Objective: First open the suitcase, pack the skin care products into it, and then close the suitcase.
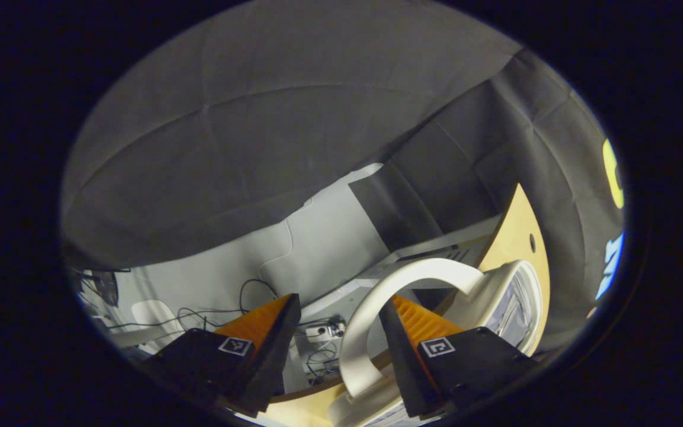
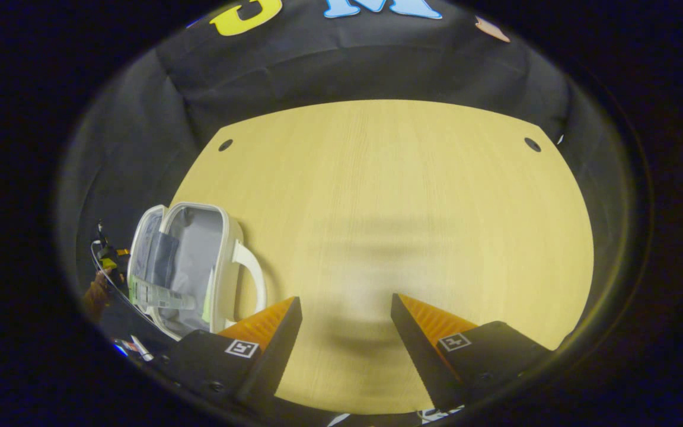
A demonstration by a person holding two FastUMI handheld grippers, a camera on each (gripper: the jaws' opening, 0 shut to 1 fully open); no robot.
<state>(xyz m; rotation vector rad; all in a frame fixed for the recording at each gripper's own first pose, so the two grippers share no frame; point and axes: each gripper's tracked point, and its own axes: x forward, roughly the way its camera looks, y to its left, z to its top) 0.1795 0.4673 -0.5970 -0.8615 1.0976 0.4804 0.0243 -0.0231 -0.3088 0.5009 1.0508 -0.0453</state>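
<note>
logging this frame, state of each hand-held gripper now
left hand-held gripper: open, handle between its fingers, not gripped
right hand-held gripper: open, holding nothing

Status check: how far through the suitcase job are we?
Looks done: products show through the clear suitcase, none on the visible table. In hand: left gripper open, white handle between its fingers, ungripped; right gripper open over wood. Left: confirming the lid is shut; I cannot tell.

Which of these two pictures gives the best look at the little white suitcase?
The right gripper view: the whole suitcase lies on the wooden table, showing its clear side, white rim and handle. The left gripper view is very close in: the handle arches between that gripper's open fingers, with part of the case behind.
</note>
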